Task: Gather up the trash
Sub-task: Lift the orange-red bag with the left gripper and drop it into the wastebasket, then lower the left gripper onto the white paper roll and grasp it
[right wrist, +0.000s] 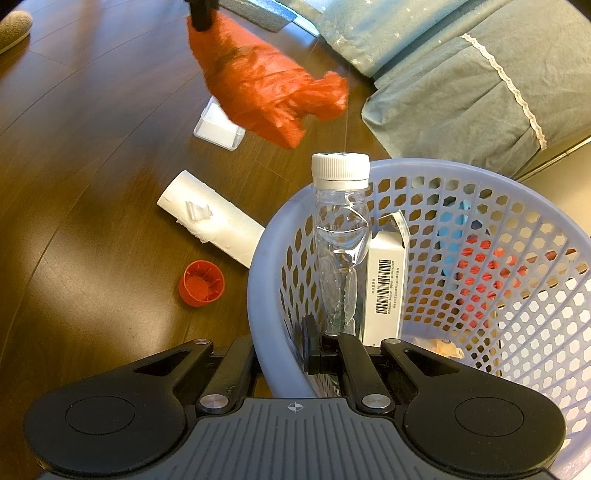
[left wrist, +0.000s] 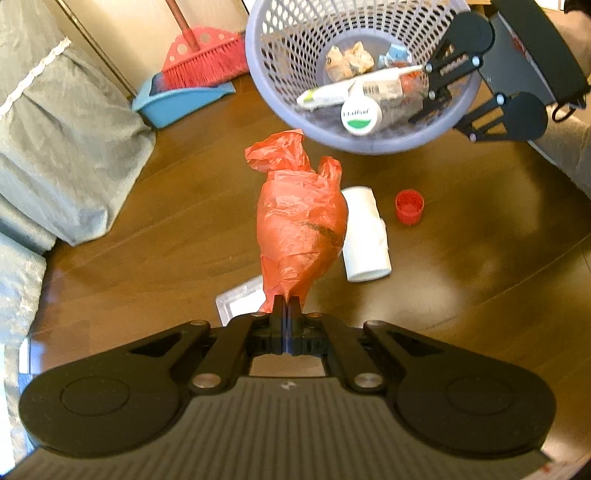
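Note:
My left gripper [left wrist: 286, 308] is shut on an orange plastic bag [left wrist: 301, 225], which hangs above the wooden floor short of the basket; the same bag [right wrist: 258, 88] shows in the right wrist view. My right gripper [right wrist: 295, 350] is shut on the rim of a lavender mesh basket [right wrist: 258, 266], tilted toward the bag. The basket [left wrist: 266, 88] holds a clear bottle [right wrist: 340, 240], a white box [right wrist: 386, 280] and crumpled scraps [left wrist: 347, 61]. On the floor lie a white paper roll [left wrist: 365, 236], a red cap [left wrist: 409, 206] and a small clear tray [left wrist: 240, 299].
A grey-green bedspread [left wrist: 66, 147] hangs down at the left. A red broom [left wrist: 207, 59] and a blue dustpan [left wrist: 177, 103] lean by the wall behind the basket. A slipper [right wrist: 14, 27] lies at the far left in the right wrist view.

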A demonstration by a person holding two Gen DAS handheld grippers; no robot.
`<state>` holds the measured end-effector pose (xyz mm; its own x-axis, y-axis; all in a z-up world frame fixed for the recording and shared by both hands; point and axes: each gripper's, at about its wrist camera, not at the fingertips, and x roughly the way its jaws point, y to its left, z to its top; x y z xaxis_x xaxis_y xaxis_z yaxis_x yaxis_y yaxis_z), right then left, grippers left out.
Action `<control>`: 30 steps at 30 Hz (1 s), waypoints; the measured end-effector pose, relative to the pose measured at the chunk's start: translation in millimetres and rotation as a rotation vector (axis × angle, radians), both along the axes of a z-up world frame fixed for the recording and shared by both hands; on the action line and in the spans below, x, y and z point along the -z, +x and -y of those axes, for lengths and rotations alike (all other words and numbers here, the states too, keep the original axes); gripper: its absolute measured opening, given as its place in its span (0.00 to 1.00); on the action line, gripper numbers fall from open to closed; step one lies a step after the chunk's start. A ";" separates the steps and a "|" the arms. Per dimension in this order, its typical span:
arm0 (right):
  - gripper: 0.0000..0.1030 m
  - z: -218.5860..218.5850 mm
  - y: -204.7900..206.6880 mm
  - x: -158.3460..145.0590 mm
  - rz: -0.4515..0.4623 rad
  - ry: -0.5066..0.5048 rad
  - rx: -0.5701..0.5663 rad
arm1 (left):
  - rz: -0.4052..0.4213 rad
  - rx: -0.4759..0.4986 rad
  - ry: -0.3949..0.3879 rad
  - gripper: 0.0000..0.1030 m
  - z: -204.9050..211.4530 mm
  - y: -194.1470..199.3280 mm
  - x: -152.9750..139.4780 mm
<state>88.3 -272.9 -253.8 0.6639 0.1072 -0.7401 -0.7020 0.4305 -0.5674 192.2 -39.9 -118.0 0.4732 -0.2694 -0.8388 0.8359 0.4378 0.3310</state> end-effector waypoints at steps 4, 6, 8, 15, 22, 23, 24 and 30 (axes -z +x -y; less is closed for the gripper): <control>0.03 -0.5 -0.2 -0.7 -0.002 0.002 0.002 | 0.021 0.030 -0.017 0.00 11.5 0.8 -12.7; 0.03 -0.3 -0.2 -0.8 -0.002 0.002 0.003 | 0.033 0.054 -0.038 0.00 19.2 -0.3 -22.7; 0.03 -0.2 -0.1 -0.8 -0.002 0.003 0.003 | 0.043 0.075 -0.062 0.00 27.6 -0.4 -32.5; 0.03 0.1 -0.4 -2.5 -0.001 0.008 0.008 | 0.072 0.166 -0.174 0.00 88.4 11.8 -59.3; 0.03 2.4 1.0 -4.5 -0.001 0.017 0.015 | 0.074 0.128 -0.320 0.26 138.6 33.1 -70.7; 0.02 3.2 1.0 -4.7 0.000 0.020 0.018 | 0.075 0.111 -0.325 0.26 134.6 34.6 -71.4; 0.03 3.8 1.2 -5.4 0.001 0.024 0.022 | 0.074 0.094 -0.321 0.26 128.9 36.6 -70.5; 0.03 5.9 1.9 -7.7 0.003 0.034 0.033 | 0.014 -0.060 -0.266 0.26 83.2 53.2 -45.3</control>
